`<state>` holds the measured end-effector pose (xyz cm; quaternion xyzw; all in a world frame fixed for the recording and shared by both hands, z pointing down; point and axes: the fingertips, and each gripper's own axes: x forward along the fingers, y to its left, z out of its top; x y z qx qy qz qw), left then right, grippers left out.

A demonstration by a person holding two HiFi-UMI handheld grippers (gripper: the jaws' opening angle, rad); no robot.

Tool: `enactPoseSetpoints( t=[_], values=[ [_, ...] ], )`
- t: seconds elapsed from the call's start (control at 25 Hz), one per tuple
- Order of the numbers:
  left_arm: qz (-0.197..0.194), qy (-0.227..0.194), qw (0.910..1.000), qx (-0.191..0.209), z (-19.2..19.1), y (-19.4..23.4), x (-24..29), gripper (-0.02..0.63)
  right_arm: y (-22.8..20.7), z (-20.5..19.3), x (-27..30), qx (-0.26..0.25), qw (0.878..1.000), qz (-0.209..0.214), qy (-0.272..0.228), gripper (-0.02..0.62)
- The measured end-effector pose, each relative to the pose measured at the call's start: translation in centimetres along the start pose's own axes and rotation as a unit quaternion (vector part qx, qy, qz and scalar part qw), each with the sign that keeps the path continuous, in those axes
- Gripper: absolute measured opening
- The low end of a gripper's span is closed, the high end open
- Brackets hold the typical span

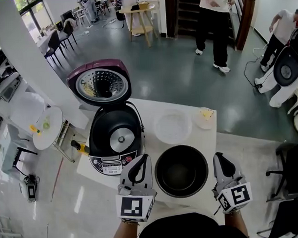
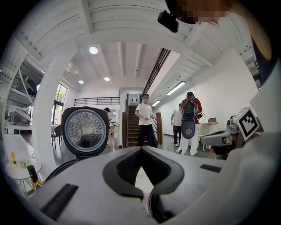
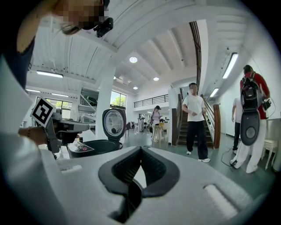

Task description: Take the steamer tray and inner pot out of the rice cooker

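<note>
White worktop [image 1: 208,138] underneath, carrying all of it. At its left, rice cooker [image 1: 115,136], lid [image 1: 100,83] swung fully up and back, cavity bare down to the heating plate, probably left open for lifting things out.

Just right of the cooker and nearest the person, black inner pot [image 1: 181,171], upright on the worktop, outside the cooker, empty as far as visible. Beyond the pot, pale steamer tray [image 1: 173,126], flat on the worktop, set clear of the pot. Judging by that, both removals done.

Flanking the pot, 2 claws: left claw [image 1: 139,159] between cooker and pot, right claw [image 1: 219,157] on the pot's other side. Each pressed together on nothing, pointing roughly level, gripping neither pot nor tray. Seemingly idle, with nothing left to lift.

Smallest, a little dish [image 1: 205,117] holding something yellowish, just right of the tray.
</note>
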<state>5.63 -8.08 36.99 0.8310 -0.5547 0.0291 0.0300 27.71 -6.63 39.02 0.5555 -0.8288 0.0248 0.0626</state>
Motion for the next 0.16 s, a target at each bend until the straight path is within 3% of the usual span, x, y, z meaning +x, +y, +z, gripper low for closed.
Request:
enactPoseSetpoints(
  t=[0.16],
  values=[
    [0.000,0.000,1.0000,0.003,-0.48,0.05,0.15,-0.002,-0.05,-0.54,0.18,-0.001,1.000,0.001,0.001,0.003]
  ],
)
